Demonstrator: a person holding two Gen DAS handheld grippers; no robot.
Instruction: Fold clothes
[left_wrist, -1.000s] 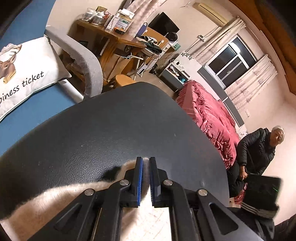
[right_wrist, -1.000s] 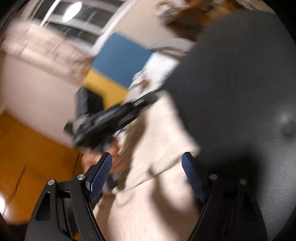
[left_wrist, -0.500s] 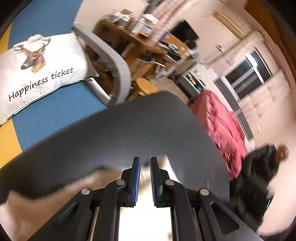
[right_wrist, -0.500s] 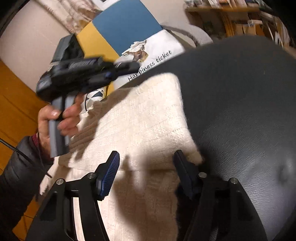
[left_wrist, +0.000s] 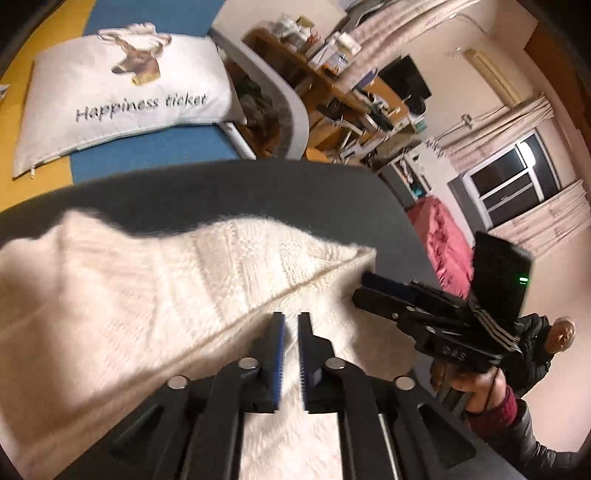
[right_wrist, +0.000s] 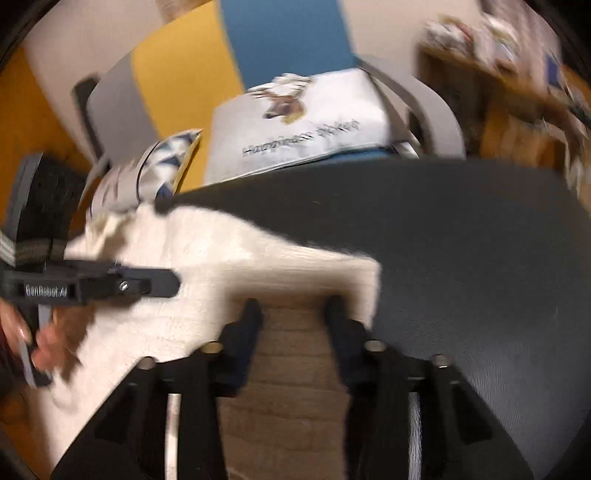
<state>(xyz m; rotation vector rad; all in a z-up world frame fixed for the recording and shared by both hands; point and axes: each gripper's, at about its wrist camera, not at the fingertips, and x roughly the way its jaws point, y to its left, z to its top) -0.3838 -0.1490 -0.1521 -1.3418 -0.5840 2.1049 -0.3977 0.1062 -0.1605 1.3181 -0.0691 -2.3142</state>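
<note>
Two grippers, left fingers (left_wrist: 290, 328) nearly together over sweater (left_wrist: 155, 280), right fingers (right_wrist: 291, 308) just narrowed astride its newly folded edge.

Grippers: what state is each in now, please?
Left gripper: jaws just opened slightly; hold on sweater unclear.
Right gripper: jaws just closing around sweater; grip unclear.

— Where is room to move?
— On the bare round black table (right_wrist: 480, 258), right side of the right view.
— What blocks?
— The fluffy cream knitted sweater (left_wrist: 147, 295) fills the lower left; a grey curved chair back (left_wrist: 291, 110) stands behind, upper middle.
</note>
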